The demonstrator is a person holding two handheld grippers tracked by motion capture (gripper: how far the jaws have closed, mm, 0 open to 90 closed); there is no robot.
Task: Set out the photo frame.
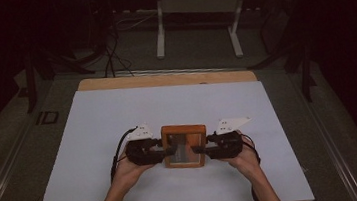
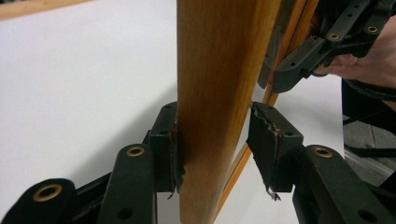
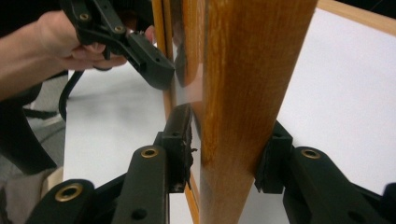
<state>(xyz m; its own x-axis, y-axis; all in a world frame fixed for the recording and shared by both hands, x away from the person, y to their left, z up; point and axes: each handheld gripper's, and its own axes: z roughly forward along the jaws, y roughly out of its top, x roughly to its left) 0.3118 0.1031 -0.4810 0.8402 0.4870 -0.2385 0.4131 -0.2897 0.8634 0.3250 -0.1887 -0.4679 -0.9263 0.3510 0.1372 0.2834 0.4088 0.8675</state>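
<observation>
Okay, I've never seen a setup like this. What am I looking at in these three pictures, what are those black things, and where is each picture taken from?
There is no robot here. A person holds a hand-held tool in each hand, the left gripper and the right gripper. Each has two black fingers.

The high view looks down on the table from above. The other two pictures come from small cameras riding on each tool and looking along its fingers.

A white sheet covers the table. A wooden frame with a shiny pane sits between the tools, one on each side edge. One left finger touches the wood and the other stands slightly off. How firmly the right one grips is unclear.
</observation>
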